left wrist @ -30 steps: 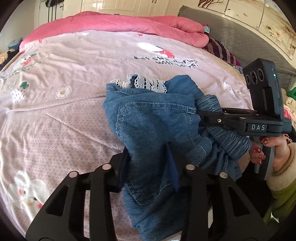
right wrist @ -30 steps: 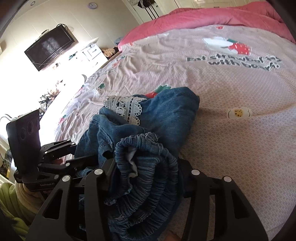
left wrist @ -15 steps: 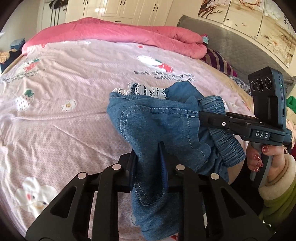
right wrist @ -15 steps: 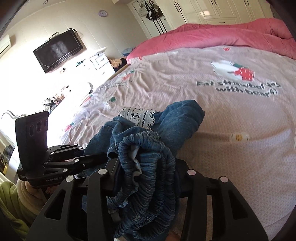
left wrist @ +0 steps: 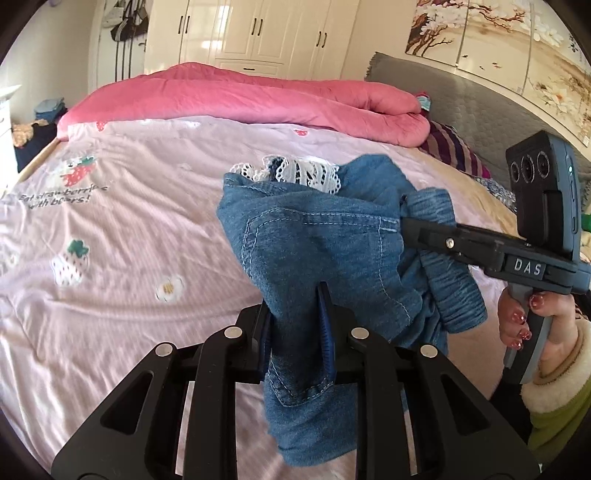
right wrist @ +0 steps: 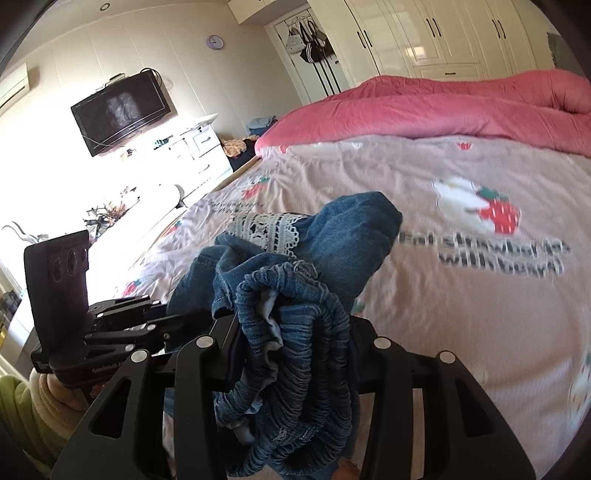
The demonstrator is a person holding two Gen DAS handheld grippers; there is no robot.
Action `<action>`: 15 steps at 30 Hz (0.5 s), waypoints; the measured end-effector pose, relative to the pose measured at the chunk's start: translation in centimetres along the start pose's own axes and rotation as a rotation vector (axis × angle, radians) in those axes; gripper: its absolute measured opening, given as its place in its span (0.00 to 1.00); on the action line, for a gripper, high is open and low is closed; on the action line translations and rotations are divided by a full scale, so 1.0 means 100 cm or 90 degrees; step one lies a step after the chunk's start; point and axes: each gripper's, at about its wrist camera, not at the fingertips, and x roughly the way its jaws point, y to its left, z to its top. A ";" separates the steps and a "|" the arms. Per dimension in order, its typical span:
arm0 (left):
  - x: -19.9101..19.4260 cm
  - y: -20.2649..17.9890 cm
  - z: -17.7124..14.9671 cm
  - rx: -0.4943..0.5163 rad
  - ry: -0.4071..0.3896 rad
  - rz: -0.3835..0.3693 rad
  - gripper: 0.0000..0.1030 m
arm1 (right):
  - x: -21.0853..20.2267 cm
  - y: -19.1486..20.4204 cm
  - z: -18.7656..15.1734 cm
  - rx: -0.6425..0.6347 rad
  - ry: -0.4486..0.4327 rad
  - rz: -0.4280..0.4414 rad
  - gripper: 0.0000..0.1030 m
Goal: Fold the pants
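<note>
Small blue denim pants (left wrist: pixel 325 240) with a white lace trim (left wrist: pixel 295 173) hang bunched above the pink bed sheet (left wrist: pixel 122 221). My left gripper (left wrist: pixel 295 328) is shut on a flat denim edge near a stitched pocket. My right gripper (right wrist: pixel 291 339) is shut on the gathered elastic waistband (right wrist: pixel 303 325). In the left wrist view the right gripper (left wrist: pixel 406 225) comes in from the right, held by a hand (left wrist: pixel 532 321). In the right wrist view the left gripper (right wrist: pixel 177 321) comes in from the left. The pant legs are hidden in the bundle.
A rolled pink duvet (left wrist: pixel 258 96) lies across the far side of the bed. Striped pillows (left wrist: pixel 454 147) and a grey headboard (left wrist: pixel 461 96) are at the right. White wardrobes (left wrist: pixel 258 33) stand behind. A wall TV (right wrist: pixel 122 110) and white drawers (right wrist: pixel 207 147) are beyond the bed's left edge.
The left jaws closed onto the denim edge. Both grippers rose with the pants, lifting the bundle off the sheet, and the views tilted up toward the wardrobes.
</note>
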 end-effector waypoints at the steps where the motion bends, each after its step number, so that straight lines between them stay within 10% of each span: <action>1: 0.003 0.000 0.002 0.001 -0.001 0.004 0.14 | 0.005 0.000 0.005 -0.006 0.000 -0.006 0.39; 15: 0.045 0.024 0.000 -0.024 0.027 0.024 0.14 | 0.059 -0.018 0.003 -0.005 0.047 -0.065 0.39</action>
